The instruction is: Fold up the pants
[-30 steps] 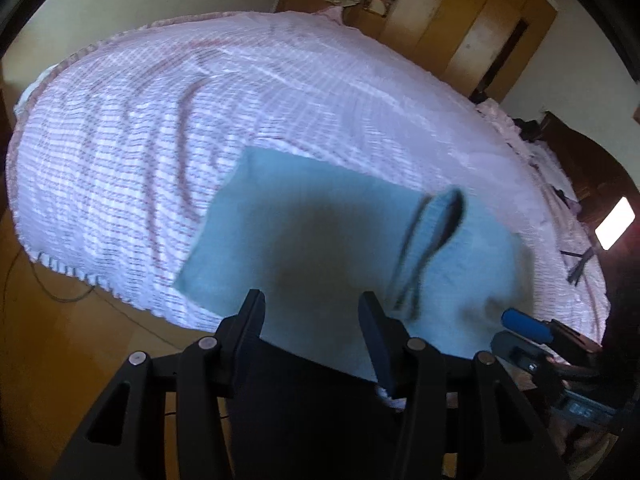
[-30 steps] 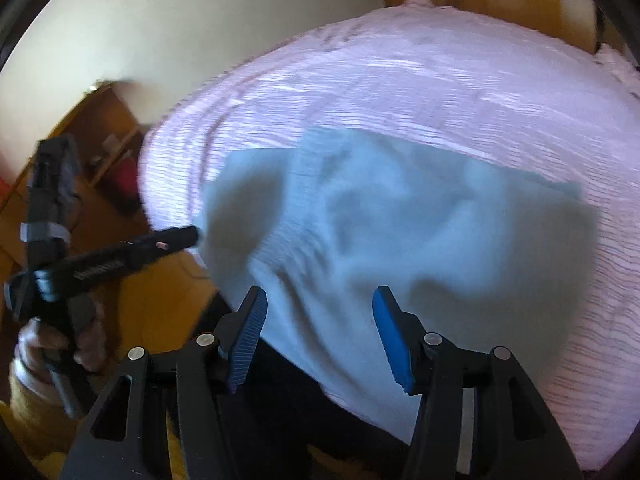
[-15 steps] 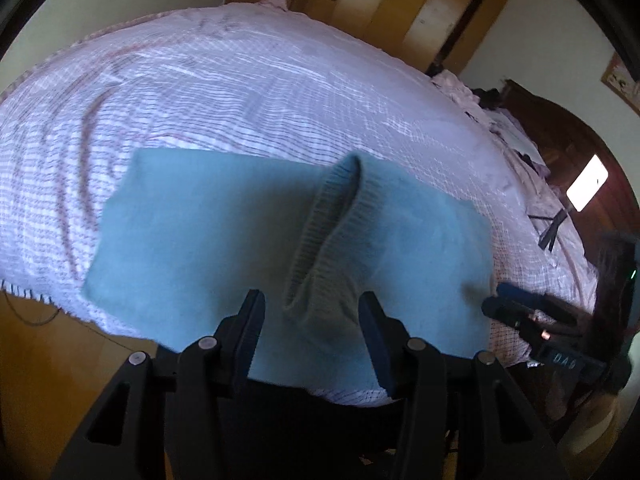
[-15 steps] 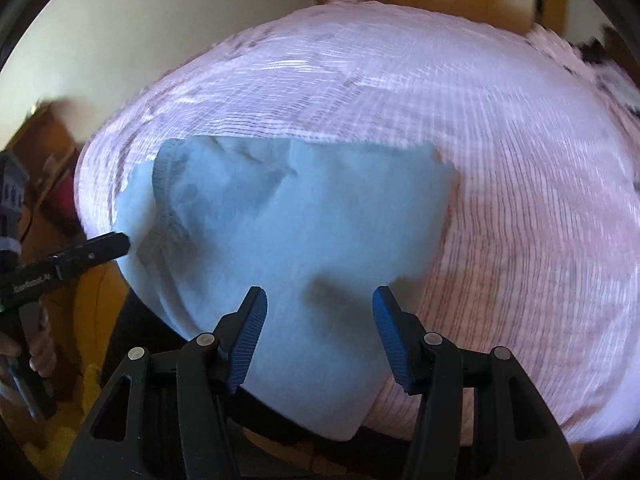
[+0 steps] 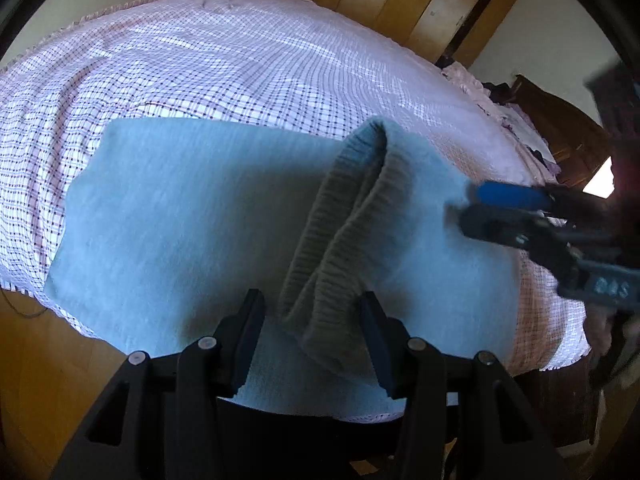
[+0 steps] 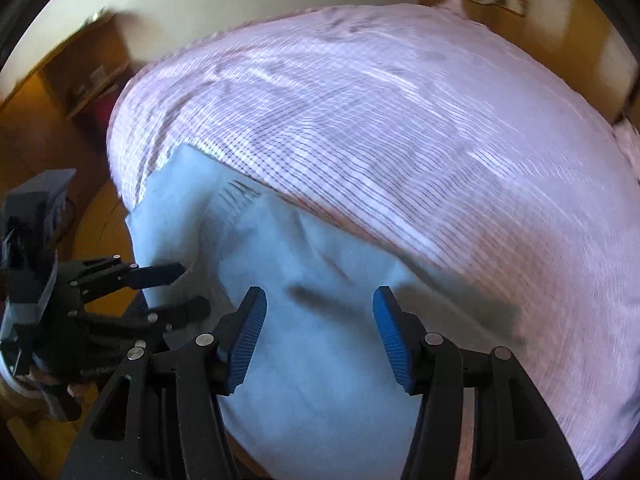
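Light blue pants [image 5: 180,208] lie folded flat near the front edge of a bed; in the right wrist view the pants [image 6: 320,360] fill the lower middle. A grey-blue ribbed band [image 5: 344,248] stands up in a raised fold across them. My left gripper [image 5: 312,304] hovers open just over the near end of that band, its pads apart from the cloth. My right gripper [image 6: 318,300] is open above the flat blue cloth, with nothing gripped. Each gripper shows in the other's view: the right gripper [image 5: 466,208] over the pants' right part, the left gripper [image 6: 192,286] at their left edge.
A pink checked sheet [image 5: 240,60] covers the bed, wide and bare behind the pants. Wooden wardrobes [image 5: 420,0] stand beyond it, and a low wooden shelf [image 6: 80,80] is at the left. Wood floor [image 5: 40,360] borders the bed's front edge. A person's hand [image 6: 24,384] holds the left gripper.
My left gripper has shifted along the pants until the ribbed band lies right in front of its fingers. The right gripper has swung and rolled over the pants. Both stay equally wide.
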`<state>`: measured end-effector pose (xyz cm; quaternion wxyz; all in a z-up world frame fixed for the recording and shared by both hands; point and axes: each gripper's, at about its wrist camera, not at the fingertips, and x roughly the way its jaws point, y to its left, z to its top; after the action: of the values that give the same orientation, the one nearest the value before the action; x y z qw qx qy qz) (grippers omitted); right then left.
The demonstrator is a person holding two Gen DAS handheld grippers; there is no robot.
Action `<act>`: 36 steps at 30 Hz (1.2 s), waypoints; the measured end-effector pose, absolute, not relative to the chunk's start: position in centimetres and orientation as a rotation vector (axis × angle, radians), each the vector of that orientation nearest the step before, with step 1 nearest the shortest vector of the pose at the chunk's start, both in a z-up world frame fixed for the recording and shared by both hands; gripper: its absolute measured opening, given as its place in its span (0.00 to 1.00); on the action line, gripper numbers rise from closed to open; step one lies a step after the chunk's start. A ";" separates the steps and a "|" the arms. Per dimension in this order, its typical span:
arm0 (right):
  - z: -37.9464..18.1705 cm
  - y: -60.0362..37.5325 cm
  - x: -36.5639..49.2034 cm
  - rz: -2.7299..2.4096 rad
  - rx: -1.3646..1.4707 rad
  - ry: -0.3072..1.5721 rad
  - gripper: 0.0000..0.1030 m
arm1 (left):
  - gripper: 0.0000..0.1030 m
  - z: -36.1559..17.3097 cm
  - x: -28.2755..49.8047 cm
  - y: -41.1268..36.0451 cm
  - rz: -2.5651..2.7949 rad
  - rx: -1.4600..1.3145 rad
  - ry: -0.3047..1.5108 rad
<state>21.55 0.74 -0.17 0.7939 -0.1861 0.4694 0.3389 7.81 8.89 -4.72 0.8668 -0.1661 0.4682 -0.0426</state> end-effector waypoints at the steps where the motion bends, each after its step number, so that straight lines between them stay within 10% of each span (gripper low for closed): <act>1: -0.5 1.2 21.8 0.735 -0.416 1.015 0.48 | 0.50 -4.8 7.9 8.9 -0.092 -0.345 0.978; 29: -3.7 4.9 25.3 0.851 -0.537 1.024 0.50 | 0.43 -6.4 9.0 8.6 -0.100 -0.362 0.954; 36: -3.5 4.4 24.6 0.869 -0.473 0.967 0.18 | 0.37 -6.2 8.7 8.6 -0.103 -0.369 0.947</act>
<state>24.59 4.37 -3.54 0.7702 -0.2182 0.4458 0.4005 8.74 8.61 -6.18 0.8725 -0.1765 0.4530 -0.0491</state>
